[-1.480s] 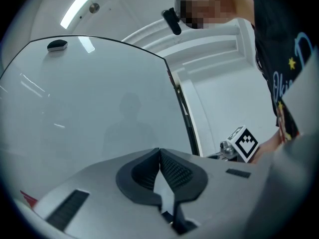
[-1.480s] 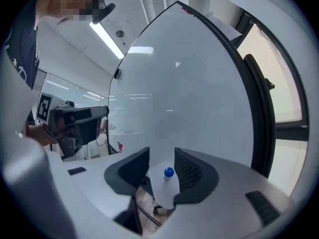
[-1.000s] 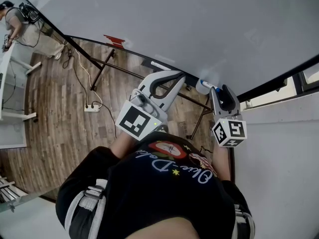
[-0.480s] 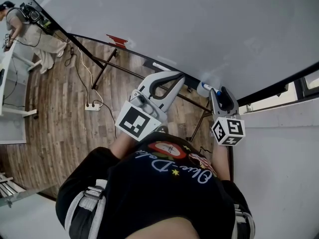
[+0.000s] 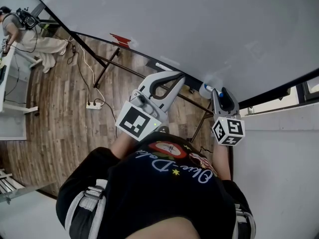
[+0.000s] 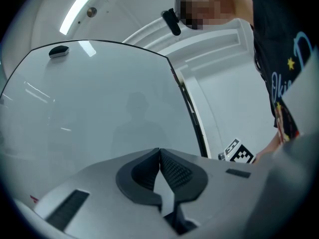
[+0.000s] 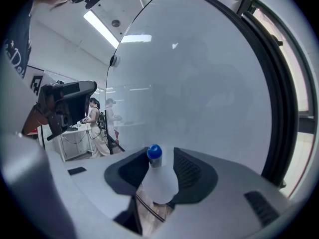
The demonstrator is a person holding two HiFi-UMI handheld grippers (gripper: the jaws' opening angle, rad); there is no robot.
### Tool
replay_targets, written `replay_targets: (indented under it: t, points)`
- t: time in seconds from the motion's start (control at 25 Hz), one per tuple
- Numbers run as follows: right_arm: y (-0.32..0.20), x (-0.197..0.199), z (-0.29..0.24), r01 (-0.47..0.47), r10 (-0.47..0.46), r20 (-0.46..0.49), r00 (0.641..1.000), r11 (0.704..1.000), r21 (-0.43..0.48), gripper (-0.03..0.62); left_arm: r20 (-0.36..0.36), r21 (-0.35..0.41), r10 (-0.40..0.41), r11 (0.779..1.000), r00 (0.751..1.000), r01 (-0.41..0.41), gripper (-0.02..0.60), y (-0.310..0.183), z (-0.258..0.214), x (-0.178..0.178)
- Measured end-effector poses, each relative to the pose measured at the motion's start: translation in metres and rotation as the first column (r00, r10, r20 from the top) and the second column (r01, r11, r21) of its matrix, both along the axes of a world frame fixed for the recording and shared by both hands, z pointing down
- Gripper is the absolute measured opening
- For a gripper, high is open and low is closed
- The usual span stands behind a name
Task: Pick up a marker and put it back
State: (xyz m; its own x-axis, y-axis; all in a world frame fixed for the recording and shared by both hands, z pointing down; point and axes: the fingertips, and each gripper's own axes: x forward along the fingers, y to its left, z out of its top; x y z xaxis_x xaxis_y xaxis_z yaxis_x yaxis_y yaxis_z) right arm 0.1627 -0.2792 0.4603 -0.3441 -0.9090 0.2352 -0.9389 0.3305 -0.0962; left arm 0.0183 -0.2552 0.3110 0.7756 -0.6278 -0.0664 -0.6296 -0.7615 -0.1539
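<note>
From my head camera, I stand facing a whiteboard [image 5: 199, 29] with a wooden floor [image 5: 60, 118] below it. My left tongs [image 5: 177, 77] point at the board's bottom edge with nothing in them. My right tongs [image 5: 219, 94] reach for the same edge further right, and the marker [image 5: 205, 89], white with a blue cap, lies there at their tips. A power strip [image 5: 91, 105] sits on the floor, and another person [image 5: 15, 29] stands far off at the upper left.

In the left gripper view, my left tongs [image 6: 159, 156] are pressed together, pad against pad, with nothing between them. The whiteboard [image 6: 99, 108] fills the space ahead.

In the right gripper view, my right tongs [image 7: 164, 158] stand apart and have just been closing. The marker [image 7: 157, 176] is between them with its blue cap [image 7: 154, 152] pointing away from me. The cap sits close to the left pad, and a thin gap shows between it and the right pad, so the pads are not yet pressing on it. The whiteboard [image 7: 199, 83] rises just behind, and my left tongs [image 7: 65, 103] show at the left edge.
</note>
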Motion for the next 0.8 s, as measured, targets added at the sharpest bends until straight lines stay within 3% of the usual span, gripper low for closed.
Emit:
replay_targets:
  t: [0.4,0.8]
  points:
    - [0.001,0.003,-0.003,-0.015,0.016,-0.037,0.999,1.000,0.006,0.079,-0.005,-0.003,0.008,1.000,1.000,-0.008,0.003,0.000,-0.001,0.001]
    - [0.001,0.000,-0.012,0.004,-0.002,-0.053,0.999,0.999,0.032,0.075,-0.010,-0.011,-0.001,1.000,1.000,0.001,0.003,-0.001,0.002,0.000]
